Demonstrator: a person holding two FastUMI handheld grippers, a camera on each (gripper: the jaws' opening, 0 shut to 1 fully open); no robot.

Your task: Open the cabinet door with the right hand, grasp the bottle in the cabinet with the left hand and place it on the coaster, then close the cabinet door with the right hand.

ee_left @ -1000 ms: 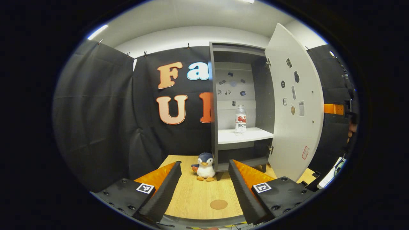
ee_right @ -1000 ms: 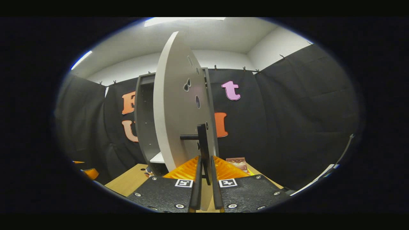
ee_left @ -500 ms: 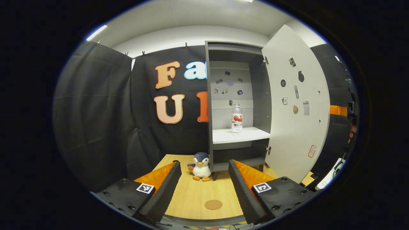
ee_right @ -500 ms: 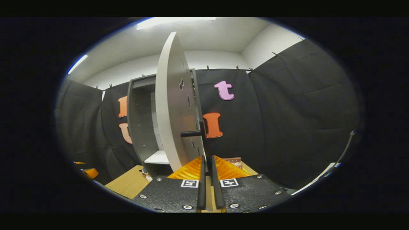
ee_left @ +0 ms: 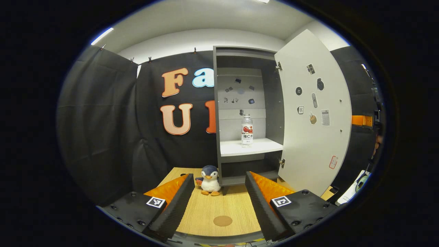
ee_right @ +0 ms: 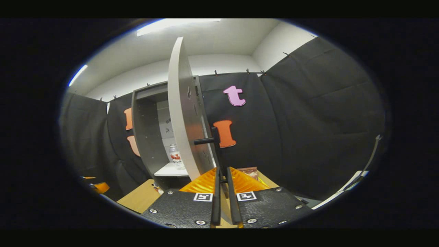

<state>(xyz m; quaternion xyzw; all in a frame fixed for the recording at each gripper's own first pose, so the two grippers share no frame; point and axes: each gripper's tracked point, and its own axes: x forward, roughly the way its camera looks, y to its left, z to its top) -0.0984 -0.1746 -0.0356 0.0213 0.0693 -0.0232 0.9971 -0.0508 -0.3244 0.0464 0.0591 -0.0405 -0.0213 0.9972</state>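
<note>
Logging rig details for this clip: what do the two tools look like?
Left tool: two long wedge-shaped fingers on black bodies with screws, each body carrying a square black-and-white marker; orange ribbed panels sit behind the fingers. Right tool: the same black screwed bodies, square markers and orange ribbed panels, with thin finger edges facing the camera. No cables or sleeves are visible.

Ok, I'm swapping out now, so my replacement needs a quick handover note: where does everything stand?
Right gripper: shut on the door handle, holding the cabinet door wide open.
Left gripper: open, empty, low over the table, facing the cabinet.
Bottle: upright on the cabinet's white shelf, untouched.
Coaster: bare, on the table between the left fingers. A toy penguin stands by the cabinet's foot.
Done: door opened.
Left: grasp bottle with left, set it on coaster, close door with right.
</note>
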